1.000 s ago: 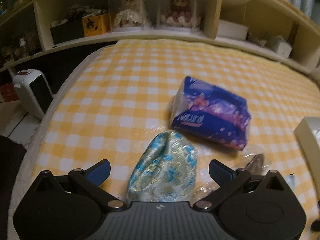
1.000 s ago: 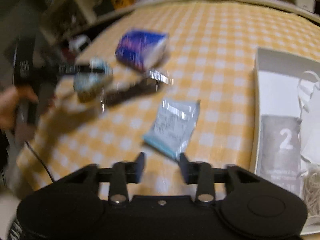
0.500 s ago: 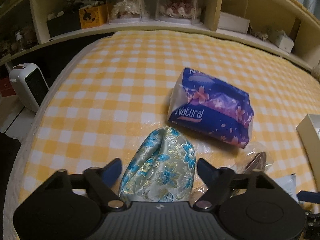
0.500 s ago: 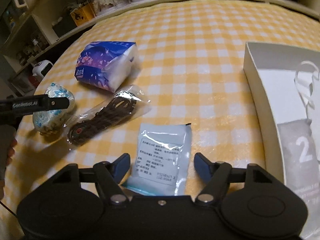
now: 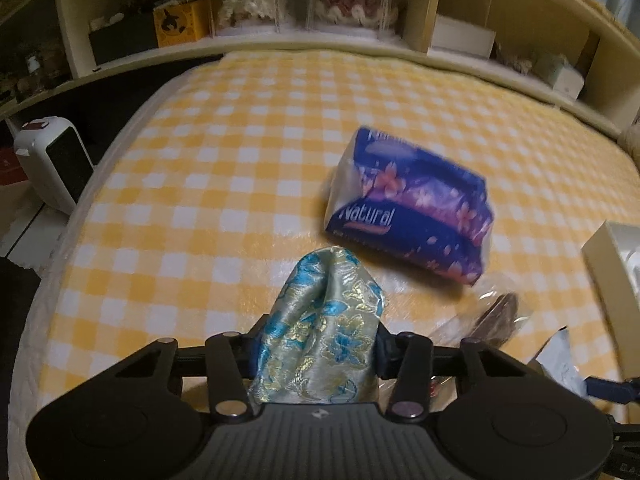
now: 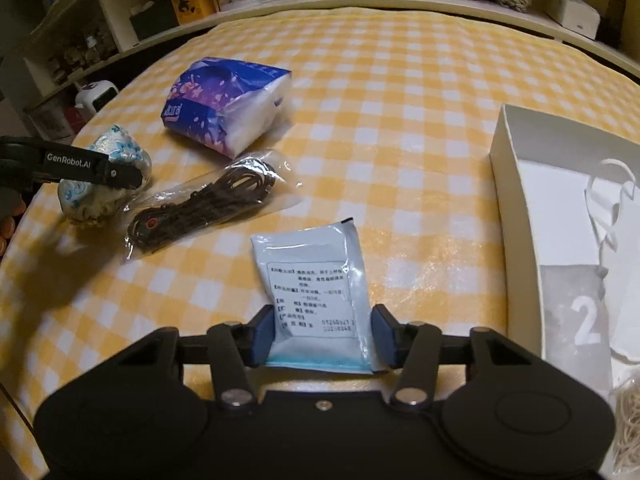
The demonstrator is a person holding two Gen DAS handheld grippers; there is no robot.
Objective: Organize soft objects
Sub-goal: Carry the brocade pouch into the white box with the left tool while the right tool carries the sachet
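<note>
My left gripper (image 5: 316,354) is shut on a blue and gold brocade pouch (image 5: 320,332), which also shows in the right wrist view (image 6: 100,176) with the left gripper's finger across it. My right gripper (image 6: 320,336) is shut on a pale blue packet (image 6: 316,300) that lies on the yellow checked blanket (image 6: 400,100). A purple tissue pack (image 5: 408,208) lies beyond the pouch and shows in the right wrist view (image 6: 228,104). A bagged dark cord (image 6: 204,204) lies between the pouch and the packet.
A white open box (image 6: 516,168) with a grey "2" pouch (image 6: 576,316) and white items stands at the right. Shelves with dolls (image 5: 352,0) and boxes run behind the bed. A white heater (image 5: 52,164) stands on the floor at the left.
Both grippers have closed: the left onto the brocade pouch, the right onto the pale blue packet. The right gripper's view has steadied.
</note>
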